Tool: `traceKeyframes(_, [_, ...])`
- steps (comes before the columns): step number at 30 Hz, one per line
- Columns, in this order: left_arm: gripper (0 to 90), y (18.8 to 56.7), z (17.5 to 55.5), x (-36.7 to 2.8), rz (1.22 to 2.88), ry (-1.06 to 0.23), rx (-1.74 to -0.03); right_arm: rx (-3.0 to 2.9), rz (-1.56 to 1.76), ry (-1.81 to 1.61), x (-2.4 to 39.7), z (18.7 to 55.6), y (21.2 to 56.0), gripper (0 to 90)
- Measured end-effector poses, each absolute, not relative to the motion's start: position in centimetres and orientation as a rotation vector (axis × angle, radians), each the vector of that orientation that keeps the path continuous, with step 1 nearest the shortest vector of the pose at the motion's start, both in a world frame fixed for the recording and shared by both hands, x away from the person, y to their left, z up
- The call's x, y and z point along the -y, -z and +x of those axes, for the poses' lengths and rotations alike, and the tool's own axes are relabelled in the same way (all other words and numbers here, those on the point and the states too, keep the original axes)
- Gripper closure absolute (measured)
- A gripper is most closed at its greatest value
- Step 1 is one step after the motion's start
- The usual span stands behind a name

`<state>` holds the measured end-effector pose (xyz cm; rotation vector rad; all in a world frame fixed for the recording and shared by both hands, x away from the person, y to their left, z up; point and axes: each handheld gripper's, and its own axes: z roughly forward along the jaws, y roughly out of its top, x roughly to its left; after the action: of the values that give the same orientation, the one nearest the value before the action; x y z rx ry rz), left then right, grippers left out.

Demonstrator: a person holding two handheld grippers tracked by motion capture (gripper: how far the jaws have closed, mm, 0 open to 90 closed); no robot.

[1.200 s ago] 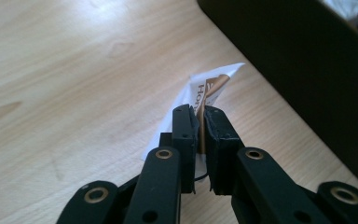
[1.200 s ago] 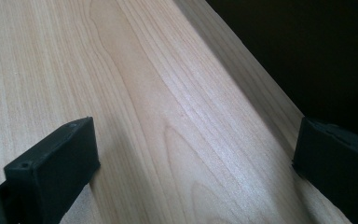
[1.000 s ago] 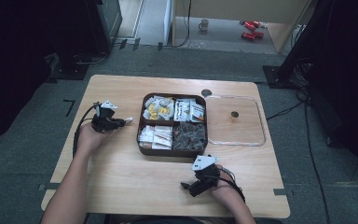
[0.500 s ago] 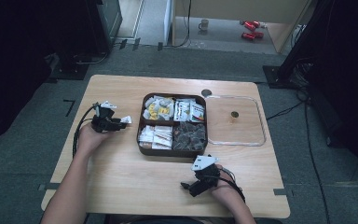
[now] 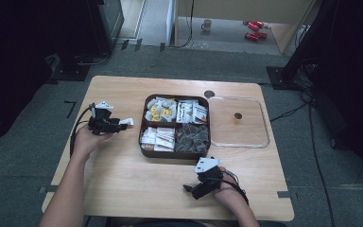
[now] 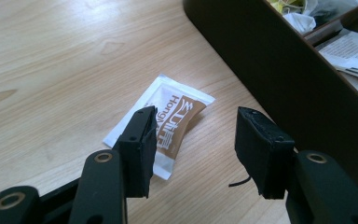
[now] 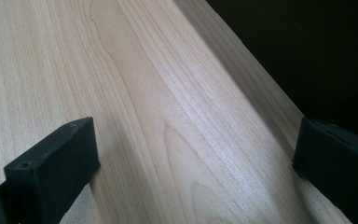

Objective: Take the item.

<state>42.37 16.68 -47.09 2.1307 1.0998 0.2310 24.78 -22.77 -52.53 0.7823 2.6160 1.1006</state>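
Right gripper (image 5: 189,188) parked near front edge of light wooden desk (image 5: 123,179), jaws spread wide, nothing between them. Left gripper (image 6: 193,140) has jaws released too, hovering over small white-and-brown sachet (image 6: 161,122), which lies flat on desk just beside dark brown four-compartment tray (image 5: 175,153). Guessing sachet goes in tray: grab not made yet, so lift and drop both left. Clear square lid (image 5: 238,122) beside tray, farther right.
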Motion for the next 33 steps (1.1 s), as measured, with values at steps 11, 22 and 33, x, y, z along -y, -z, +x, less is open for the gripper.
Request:
traceKeyframes(11, [47.3,46.7,41.5,-18.5,2.089,-0.261,-1.116,-2.616,0.782,-1.101,22.8,24.8,52.5,0.0])
traceKeyframes(22, [46.0,47.4,41.0,-20.7,2.051,-0.275,-1.159,-2.617,0.782,-1.101,22.8,24.8,52.5,0.0])
traceKeyframes(33, [44.9,48.3,40.9,-22.5,2.033,-0.31,-1.23,-2.617,0.783,-1.102,22.8,24.8,52.5,0.0])
